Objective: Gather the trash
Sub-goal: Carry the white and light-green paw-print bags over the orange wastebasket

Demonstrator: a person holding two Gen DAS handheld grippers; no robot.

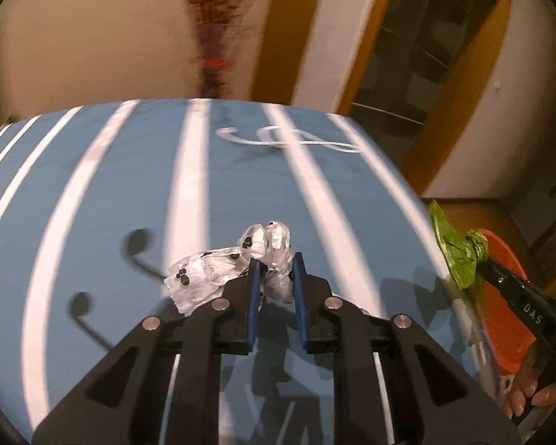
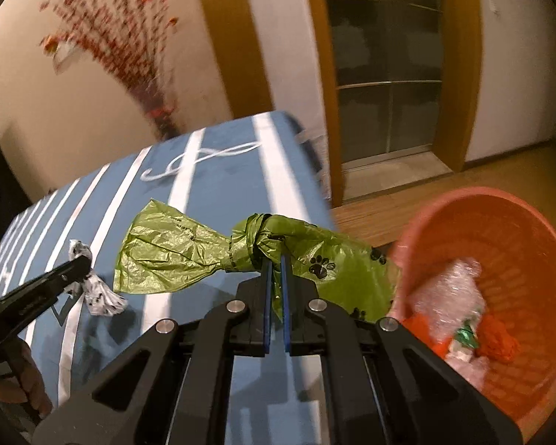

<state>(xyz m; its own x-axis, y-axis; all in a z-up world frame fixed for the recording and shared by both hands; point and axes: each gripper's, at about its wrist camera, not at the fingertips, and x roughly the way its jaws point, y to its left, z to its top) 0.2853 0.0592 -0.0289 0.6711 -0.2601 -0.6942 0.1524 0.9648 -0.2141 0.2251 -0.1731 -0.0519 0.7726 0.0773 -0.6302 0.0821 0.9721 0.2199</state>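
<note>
My left gripper (image 1: 277, 265) is shut on a crumpled white plastic bag with black paw prints (image 1: 218, 270), held just above the blue striped tablecloth (image 1: 92, 204). It also shows in the right wrist view (image 2: 96, 293), pinched by the left gripper (image 2: 79, 259). My right gripper (image 2: 276, 259) is shut on a knotted green paw-print bag (image 2: 181, 248), held over the table's right edge beside the orange basket (image 2: 500, 222). In the left wrist view the green bag (image 1: 454, 248) hangs at the right gripper's (image 1: 480, 259) tips.
The orange basket (image 1: 500, 296) stands on the floor right of the table and holds crumpled plastic and wrappers (image 2: 459, 304). A white cord (image 1: 289, 141) lies at the table's far end. A glass door with a wooden frame (image 2: 385, 74) is behind.
</note>
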